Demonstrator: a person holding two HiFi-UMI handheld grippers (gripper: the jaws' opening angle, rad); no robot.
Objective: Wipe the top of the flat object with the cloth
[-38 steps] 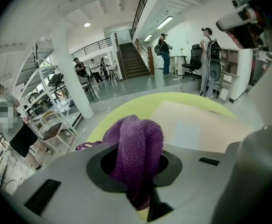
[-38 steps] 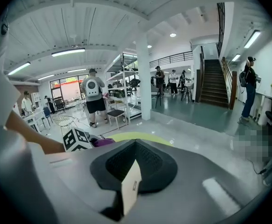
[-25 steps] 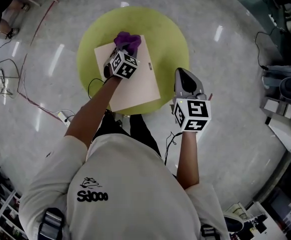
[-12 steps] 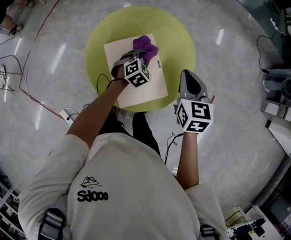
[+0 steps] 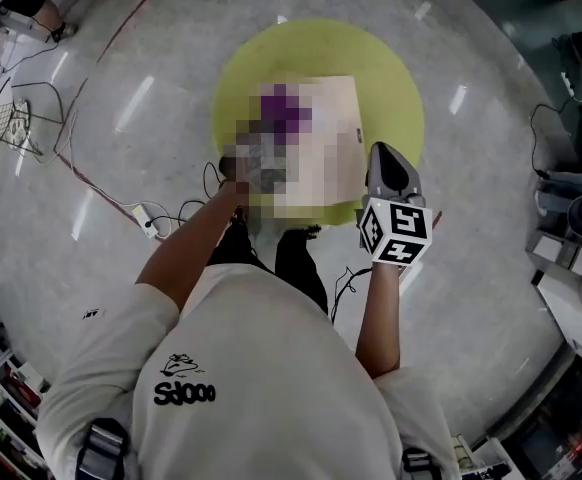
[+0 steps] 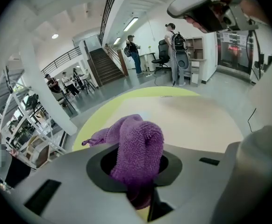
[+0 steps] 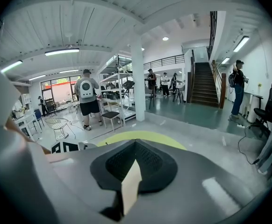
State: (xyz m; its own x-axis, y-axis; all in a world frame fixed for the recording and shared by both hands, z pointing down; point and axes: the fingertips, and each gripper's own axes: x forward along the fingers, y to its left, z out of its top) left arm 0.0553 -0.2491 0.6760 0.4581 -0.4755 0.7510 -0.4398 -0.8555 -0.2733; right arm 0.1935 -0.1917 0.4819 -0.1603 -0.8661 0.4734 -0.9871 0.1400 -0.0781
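Two grippers, one busy: wipe looks under way, not finished, in my judgement. L gripper (image 6: 143,197) is clenched on the purple cloth (image 6: 138,146), which bulges up out of the jaws and flops fwd onto the beige board (image 6: 196,120). Board lies flat on the round green table (image 6: 98,113). Head view puts the cloth on the board's far-left part, though a mosaic patch covers most of that area, so I can't tell how much top has been covered. Prob the near and right parts are left to do.

R gripper (image 7: 133,169) hangs just beside the board's right edge, near side. Its jaws meet at the tips w/ only a thin beige sliver showing between them, and nothing is gripped as far as I can see. It looks idle.
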